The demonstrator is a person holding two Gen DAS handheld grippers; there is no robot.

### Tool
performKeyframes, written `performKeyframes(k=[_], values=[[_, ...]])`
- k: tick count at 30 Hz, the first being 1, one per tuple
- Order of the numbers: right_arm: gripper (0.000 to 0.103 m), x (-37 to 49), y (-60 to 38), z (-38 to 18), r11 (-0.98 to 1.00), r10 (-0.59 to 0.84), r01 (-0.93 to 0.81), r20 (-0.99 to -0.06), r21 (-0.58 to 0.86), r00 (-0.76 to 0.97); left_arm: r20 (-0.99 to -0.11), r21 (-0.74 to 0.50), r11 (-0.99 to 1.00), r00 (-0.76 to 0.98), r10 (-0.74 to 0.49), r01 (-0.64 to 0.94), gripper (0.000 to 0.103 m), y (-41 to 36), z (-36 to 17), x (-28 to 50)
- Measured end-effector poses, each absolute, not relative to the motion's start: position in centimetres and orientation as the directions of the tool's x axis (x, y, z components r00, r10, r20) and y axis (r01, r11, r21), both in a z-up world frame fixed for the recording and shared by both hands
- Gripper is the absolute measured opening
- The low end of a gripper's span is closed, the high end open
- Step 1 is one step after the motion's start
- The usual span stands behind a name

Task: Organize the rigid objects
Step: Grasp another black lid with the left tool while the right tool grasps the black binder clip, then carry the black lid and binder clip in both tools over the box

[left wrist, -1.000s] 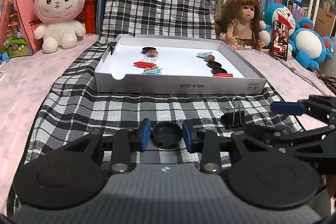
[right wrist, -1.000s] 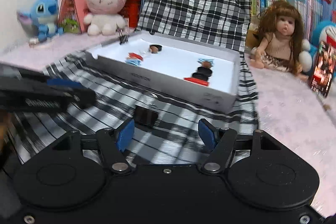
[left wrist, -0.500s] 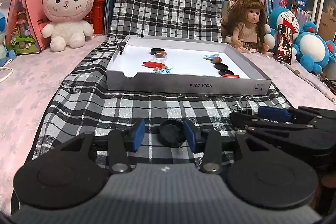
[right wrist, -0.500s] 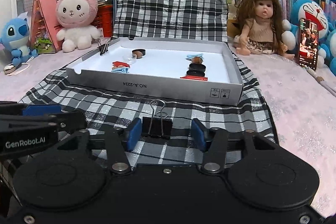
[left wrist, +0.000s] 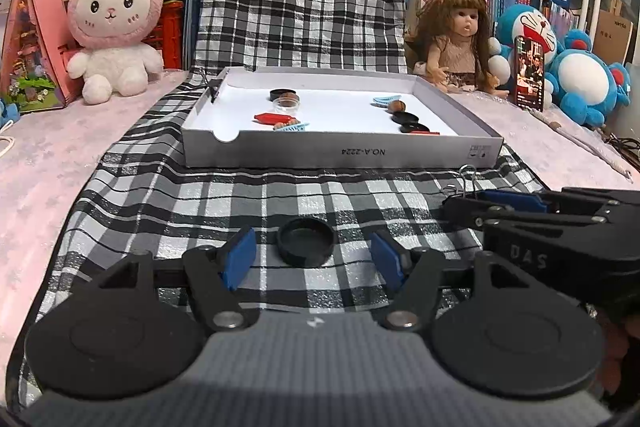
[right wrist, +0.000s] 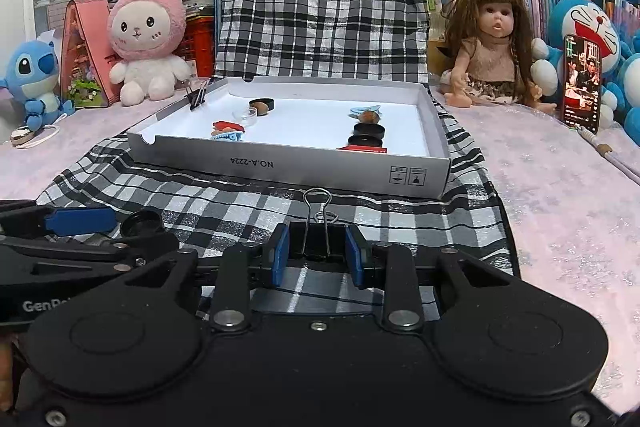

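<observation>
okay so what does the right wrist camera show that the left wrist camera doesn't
Only the right wrist view: the right gripper head-on, jaws closing with pads against the binder clip, and a blue Stitch plush.
Only the left wrist view: the left gripper head-on, jaws opening, clear of the black cap on the cloth.
Both: the white tray, rabbit plush and doll.

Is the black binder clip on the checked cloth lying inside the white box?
No, the binder clip sits on the checked cloth in front of the white box, between the right tool's closing jaws.
</observation>
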State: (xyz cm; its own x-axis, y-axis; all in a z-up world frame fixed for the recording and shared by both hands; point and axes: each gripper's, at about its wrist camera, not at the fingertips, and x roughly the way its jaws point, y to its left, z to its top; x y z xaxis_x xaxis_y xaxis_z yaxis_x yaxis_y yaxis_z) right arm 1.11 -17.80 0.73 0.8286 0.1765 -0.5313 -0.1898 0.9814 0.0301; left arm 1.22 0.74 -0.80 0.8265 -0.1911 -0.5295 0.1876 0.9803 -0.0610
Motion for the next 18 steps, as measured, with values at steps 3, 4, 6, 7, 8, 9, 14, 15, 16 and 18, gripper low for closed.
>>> performKeyframes(k=[3,4,6,7,8,9,14,15,16,18], values=[[0.029,0.9,-18.1,0.8,0.981,0.175,-0.192,-0.526,0.023,0.832,-0.529,-0.049,0.979,0.826,-0.193,0.197,0.060,0.3,-1.2,1.4],[0.029,0.9,-18.2,0.8,0.981,0.176,-0.192,-0.526,0.024,0.832,-0.522,-0.037,0.979,0.831,-0.192,0.202,0.049,0.1,-1.3,1.4],[0.029,0.8,-18.3,0.7,0.981,0.178,-0.194,-0.525,0.026,0.832,-0.515,-0.026,0.977,0.834,-0.196,0.214,0.038,-0.3,-1.3,1.3],[0.021,0.8,-18.4,0.7,0.981,0.177,-0.193,-0.524,0.024,0.833,-0.515,-0.026,0.976,0.834,-0.199,0.217,0.037,-0.4,-1.2,1.3],[0.022,0.8,-18.4,0.8,0.981,0.174,-0.192,-0.524,0.020,0.834,-0.517,-0.024,0.976,0.832,-0.199,0.218,0.037,-0.6,-1.1,1.3],[0.022,0.8,-18.4,0.8,0.981,0.173,-0.192,-0.523,0.018,0.835,-0.518,-0.025,0.975,0.831,-0.201,0.221,0.037,-0.7,-1.1,1.4],[0.017,0.9,-18.6,1.2,0.981,0.176,-0.192,-0.515,0.023,0.839,-0.530,-0.050,0.974,0.820,-0.213,0.221,0.037,-0.7,-0.7,1.8],[0.017,0.9,-18.6,1.3,0.981,0.176,-0.192,-0.514,0.024,0.840,-0.532,-0.053,0.974,0.819,-0.214,0.220,0.037,-0.7,-0.7,1.8],[0.017,1.0,-18.7,1.3,0.981,0.180,-0.192,-0.514,0.029,0.839,-0.533,-0.053,0.974,0.819,-0.212,0.218,0.037,-0.7,-0.6,1.9],[0.018,0.9,-18.9,1.2,0.980,0.189,-0.194,-0.510,0.043,0.839,-0.531,-0.052,0.975,0.821,-0.210,0.216,0.037,-0.7,-0.6,1.8]])
